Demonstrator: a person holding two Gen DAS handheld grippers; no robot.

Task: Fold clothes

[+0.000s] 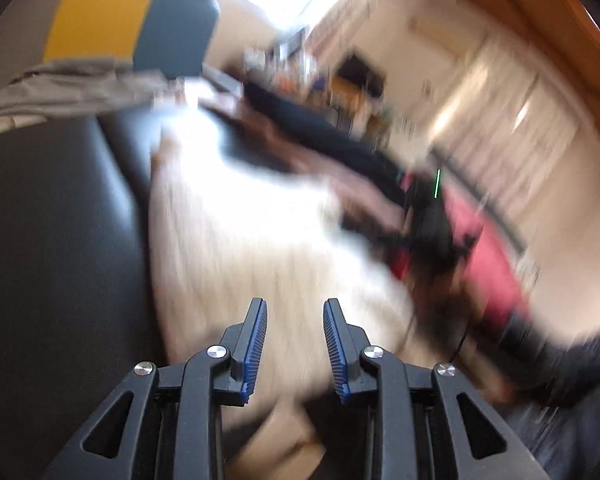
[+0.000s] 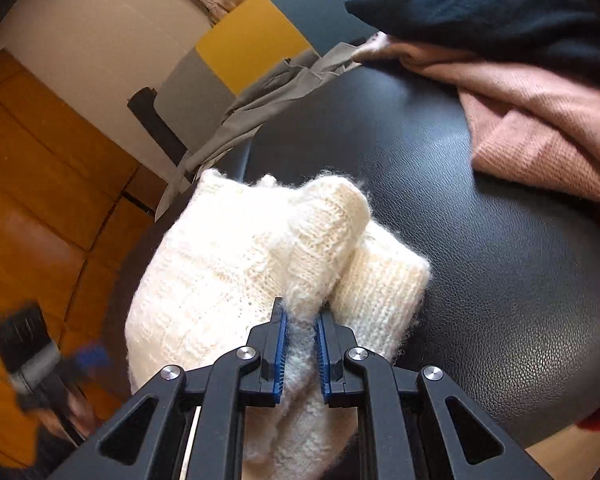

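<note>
Your right gripper [image 2: 300, 322] fingers clamped on the cream knit sweater [image 2: 228, 272], pink sweater [image 2: 540, 120] at two o'clock, your left gripper [image 1: 295, 320] fingers apart, empty.

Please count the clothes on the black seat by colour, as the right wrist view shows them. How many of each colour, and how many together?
White: 1, the knitted sweater, held in the right gripper
Pink: 1, the knitted garment
Dark navy: 1, the garment on the pink one
Grey: 1, the thin cloth
Total: 4

Black leather seat [image 2: 480, 280], yellow-and-teal cushion [image 2: 252, 44], wooden floor [image 2: 40, 168], possibly cabinets [image 1: 500, 92]
</note>
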